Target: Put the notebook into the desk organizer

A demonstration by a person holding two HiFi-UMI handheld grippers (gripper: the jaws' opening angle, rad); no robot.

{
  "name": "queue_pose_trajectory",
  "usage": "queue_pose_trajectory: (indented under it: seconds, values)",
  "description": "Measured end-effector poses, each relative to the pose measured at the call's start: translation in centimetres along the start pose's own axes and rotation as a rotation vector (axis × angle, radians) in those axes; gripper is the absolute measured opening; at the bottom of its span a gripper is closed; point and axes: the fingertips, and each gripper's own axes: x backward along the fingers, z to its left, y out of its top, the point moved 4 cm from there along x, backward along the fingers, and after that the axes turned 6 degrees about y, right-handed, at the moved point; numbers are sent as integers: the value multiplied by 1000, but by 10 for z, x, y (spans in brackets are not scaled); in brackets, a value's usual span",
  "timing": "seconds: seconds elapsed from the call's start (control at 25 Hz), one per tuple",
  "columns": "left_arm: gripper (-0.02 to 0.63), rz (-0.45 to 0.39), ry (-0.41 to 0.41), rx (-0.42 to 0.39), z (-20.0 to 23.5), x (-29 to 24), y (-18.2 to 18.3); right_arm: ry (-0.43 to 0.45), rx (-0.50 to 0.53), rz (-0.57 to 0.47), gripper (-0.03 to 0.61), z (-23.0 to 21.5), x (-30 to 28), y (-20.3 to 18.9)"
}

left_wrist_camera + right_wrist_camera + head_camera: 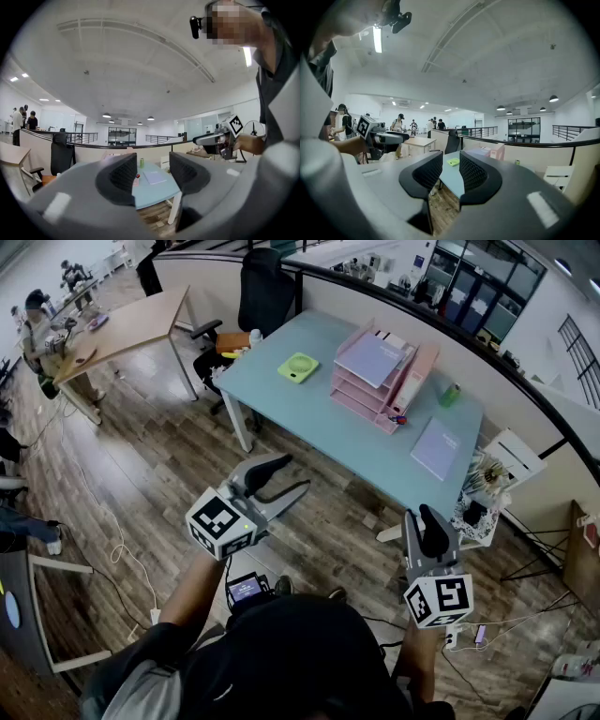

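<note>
A: What is found at the left?

B: The left gripper [284,482] is held level over the wooden floor [159,474], well apart from the light blue table [314,418]. Its jaws are spread wide and nothing is gripped; only the distant table is seen through the gap.

A: Why is it carried that way?

B: It is probably kept ready. The table is not yet reached, so nothing can be taken.

A: What is laid out on the table?

B: A lime-green tray [298,367] is set towards the left end. The pink desk organizer [380,385] is placed further right, near the back edge, with stacked trays and an upright slot beside them. A lavender pad is already lodged on its top tray.

A: And the notebook?

B: The lavender notebook [437,447] is left flat on the table, to the right of the desk organizer and apart from it, near the front right corner. A green can [450,395] is stood behind it.

A: What about the right gripper?

B: The right gripper [422,529] is pointed slightly downward, also short of the table. Its jaws are drawn partly together with a narrow gap left, and nothing is held.

A: How far along is the task judged to be?

B: It is judged as not begun. With both grippers empty, an approach is needed first, and the right one is better placed for the notebook.
</note>
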Motion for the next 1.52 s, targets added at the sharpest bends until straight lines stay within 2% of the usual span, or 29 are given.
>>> queue_pose_trajectory:
  seconds: [0.2, 0.48, 0.68, 0.84, 1.2, 1.52]
  values:
    - [268, -17, -10, -6, 3, 6, 3, -2, 4, 3, 94, 7, -2, 2]
    - [268, 5, -13, -7, 10, 16, -4, -15, 11, 6, 94, 19, -2, -3]
    - [268, -10, -20, -13, 21, 24, -1, -28, 0, -24, 94, 30, -5, 3]
    - [268, -18, -34, -10, 28, 30, -2, -24, -17, -57, 137, 43, -8, 10]
    - [268, -38, -48, 7, 37, 43, -5, -51, -3, -46, 137, 55, -12, 13]
    - [268, -33, -2, 23, 50, 47, -10, -19, 11, -46, 137, 52, -32, 22]
